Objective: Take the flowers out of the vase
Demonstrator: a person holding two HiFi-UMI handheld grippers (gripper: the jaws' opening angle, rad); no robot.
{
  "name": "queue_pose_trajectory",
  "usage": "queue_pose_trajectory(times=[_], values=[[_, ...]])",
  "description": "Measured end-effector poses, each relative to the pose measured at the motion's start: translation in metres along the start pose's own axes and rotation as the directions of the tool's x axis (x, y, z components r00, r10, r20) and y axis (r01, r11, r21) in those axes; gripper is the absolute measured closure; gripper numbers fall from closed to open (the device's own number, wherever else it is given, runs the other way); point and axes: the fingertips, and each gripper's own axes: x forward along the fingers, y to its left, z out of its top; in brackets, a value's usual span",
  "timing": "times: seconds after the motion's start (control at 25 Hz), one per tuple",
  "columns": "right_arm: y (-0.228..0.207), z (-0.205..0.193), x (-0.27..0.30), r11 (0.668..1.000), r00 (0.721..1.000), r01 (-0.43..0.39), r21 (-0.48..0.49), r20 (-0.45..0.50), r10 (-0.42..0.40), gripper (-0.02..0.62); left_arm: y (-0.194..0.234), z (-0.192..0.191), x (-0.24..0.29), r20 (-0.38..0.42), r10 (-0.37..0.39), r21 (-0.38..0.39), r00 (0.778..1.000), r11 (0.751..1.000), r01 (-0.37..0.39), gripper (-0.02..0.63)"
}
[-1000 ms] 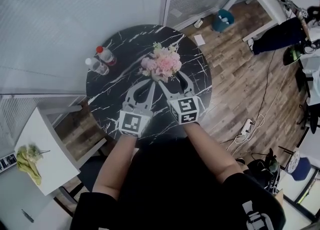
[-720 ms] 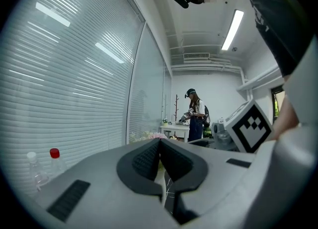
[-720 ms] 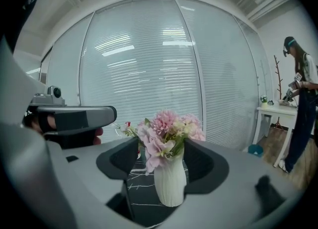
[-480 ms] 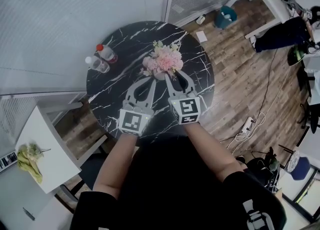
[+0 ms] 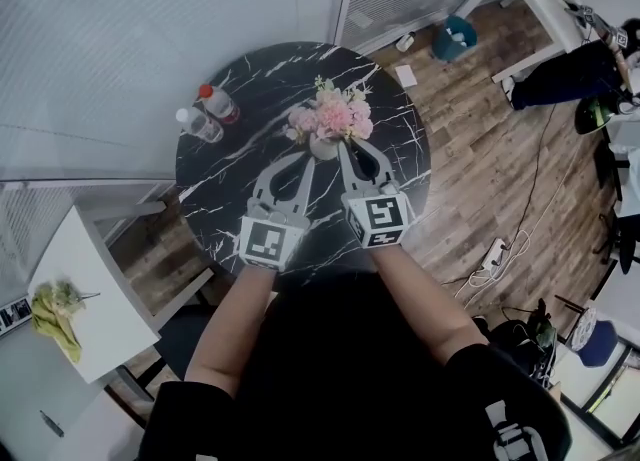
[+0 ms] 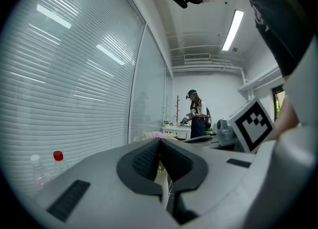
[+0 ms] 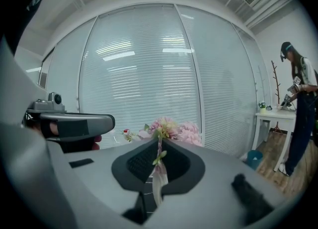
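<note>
Flowers [image 5: 335, 117]: stems pinched in my right tongs [image 7: 159, 146], blooms just beyond the tips. My left tongs [image 6: 160, 142], pressed together, sit beside the white vase [image 5: 322, 148] on the bench [image 5: 225, 184].

Black short-sleeved top [image 5: 330, 379], white print near right shoulder; forearms bare; left tool [image 5: 304, 159] and right tool [image 5: 346, 147] light grey plastic; each with two tapering fingers, dark ribbed pads [image 6: 145, 159] set in black recess; cube [image 5: 268, 243] at rear of each, black-and-white square markers on white faces
</note>
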Motion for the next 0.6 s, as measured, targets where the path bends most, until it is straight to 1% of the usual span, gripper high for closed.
queue_pose_trajectory(times=[0.2, 0.44, 0.6], values=[[0.0, 0.012, -0.004, 1.0, 1.0, 0.002, -0.014, 0.031, -0.002, 0.565, 0.002, 0.005, -0.002, 0.0, 0.008, 0.011, 1.0, 1.0, -0.008, 0.592], [0.002, 0.024, -0.008, 1.0, 0.998, 0.002, -0.024, 0.066, 0.0, 0.566, 0.002, 0.012, -0.007, 0.031, 0.016, 0.026, 0.999, 1.0, -0.017, 0.592], [0.004, 0.034, -0.012, 0.999, 0.996, 0.0, -0.033, 0.089, 0.003, 0.566, 0.002, 0.017, -0.012, 0.042, 0.025, 0.003, 0.999, 1.0, -0.025, 0.592]])
